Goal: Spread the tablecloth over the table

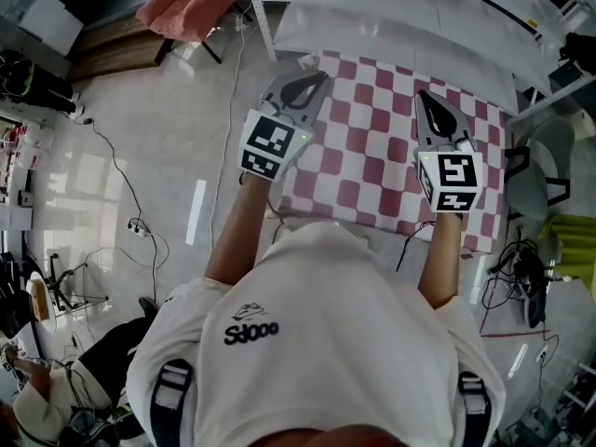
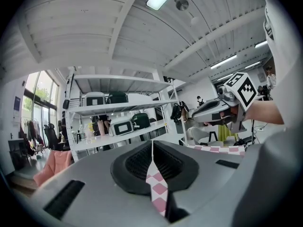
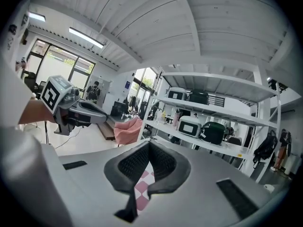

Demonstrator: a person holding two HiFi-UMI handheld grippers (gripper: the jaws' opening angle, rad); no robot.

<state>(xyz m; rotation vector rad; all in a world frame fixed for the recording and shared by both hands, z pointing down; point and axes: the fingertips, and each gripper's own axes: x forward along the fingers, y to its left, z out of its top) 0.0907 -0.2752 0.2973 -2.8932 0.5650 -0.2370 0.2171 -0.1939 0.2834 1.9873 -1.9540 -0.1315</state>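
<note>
Both forearms reach straight forward from the person's white shirt, roughly parallel, each ending behind its marker cube. The left tongs and the right tongs point nearly level and stand well apart, one at each side of the red-and-white checked tablecloth. The cloth stretches between them, its far edge against the white worktop. Left of the cloth lies open pale floor crossed by a thin cable. At the right a chair stands near the cloth's edge. The left tongs are closed tight on a thin fold of the checked cloth. The right tongs are also closed, pads meeting at the tips with the cloth caught between them.
</note>
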